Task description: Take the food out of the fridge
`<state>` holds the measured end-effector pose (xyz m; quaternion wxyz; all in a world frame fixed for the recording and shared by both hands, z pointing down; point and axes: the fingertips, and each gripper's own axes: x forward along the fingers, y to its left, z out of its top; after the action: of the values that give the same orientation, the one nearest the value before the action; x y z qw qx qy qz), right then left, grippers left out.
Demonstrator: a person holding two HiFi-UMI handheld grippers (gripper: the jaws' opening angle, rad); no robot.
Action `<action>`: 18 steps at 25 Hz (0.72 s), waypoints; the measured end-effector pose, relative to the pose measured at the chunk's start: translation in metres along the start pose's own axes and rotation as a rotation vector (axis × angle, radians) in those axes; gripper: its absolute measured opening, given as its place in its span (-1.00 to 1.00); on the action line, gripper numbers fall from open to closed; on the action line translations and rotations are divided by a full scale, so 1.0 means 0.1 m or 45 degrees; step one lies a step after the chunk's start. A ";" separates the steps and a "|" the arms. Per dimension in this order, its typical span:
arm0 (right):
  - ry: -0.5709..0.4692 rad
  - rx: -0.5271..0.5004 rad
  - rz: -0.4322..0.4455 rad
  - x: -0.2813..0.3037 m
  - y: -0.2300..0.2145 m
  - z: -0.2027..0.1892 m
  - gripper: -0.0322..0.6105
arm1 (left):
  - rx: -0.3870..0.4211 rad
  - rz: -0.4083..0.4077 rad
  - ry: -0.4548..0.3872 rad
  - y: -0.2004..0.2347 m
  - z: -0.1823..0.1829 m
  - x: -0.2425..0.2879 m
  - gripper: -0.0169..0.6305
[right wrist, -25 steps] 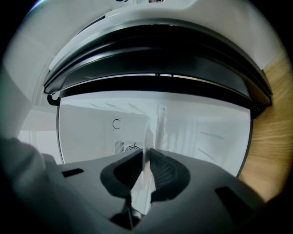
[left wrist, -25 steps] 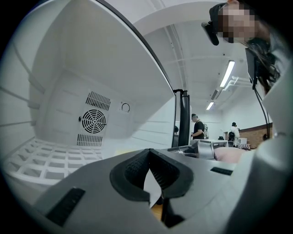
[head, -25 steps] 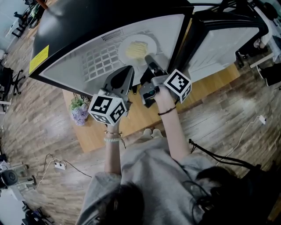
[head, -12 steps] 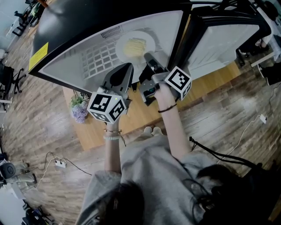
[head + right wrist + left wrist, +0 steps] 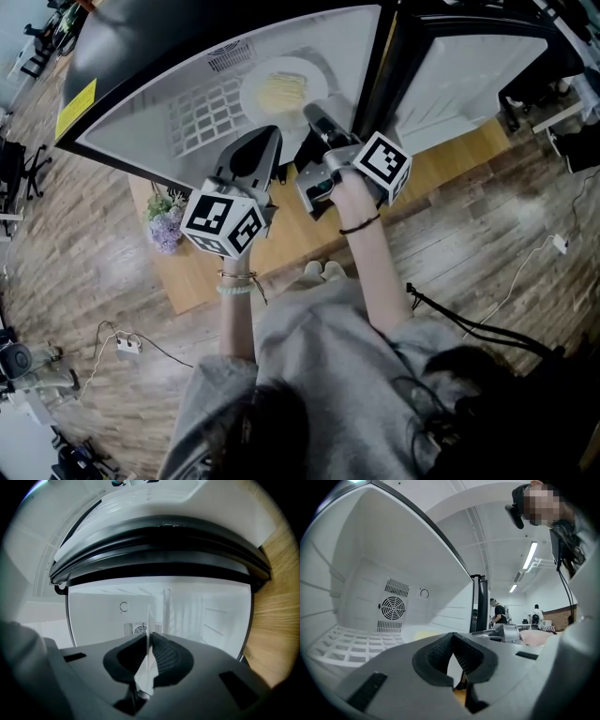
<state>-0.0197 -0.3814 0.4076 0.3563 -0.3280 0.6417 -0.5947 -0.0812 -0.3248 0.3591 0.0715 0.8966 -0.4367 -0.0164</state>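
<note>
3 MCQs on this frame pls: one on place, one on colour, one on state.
1. Where is the plate?
A) inside the open fridge
B) in a sink
C) on a stove

2. What colour is the food on it?
A) red
B) pale yellow
C) green

3. The right claw is:
A) wide open and empty
B) out of view
C) shut on the plate's rim

Answers:
1 A: the head view shows the plate within the white fridge cavity.
2 B: the food reads pale yellow against the white plate.
3 C: the right gripper view shows the thin white rim pinched between the jaws.
</note>
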 end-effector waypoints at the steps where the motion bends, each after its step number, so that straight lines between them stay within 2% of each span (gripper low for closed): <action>1: 0.002 -0.001 -0.001 -0.02 0.01 -0.01 -0.79 | 0.004 -0.005 0.001 -0.02 0.00 -0.02 -0.92; 18: 0.063 0.019 0.029 -0.37 0.13 -0.14 -0.79 | 0.043 -0.073 0.000 -0.37 0.03 -0.34 -0.92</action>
<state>-0.0118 -0.3423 0.3978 0.3496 -0.3032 0.6496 -0.6032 -0.0731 -0.2758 0.3499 0.0561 0.9098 -0.4112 -0.0110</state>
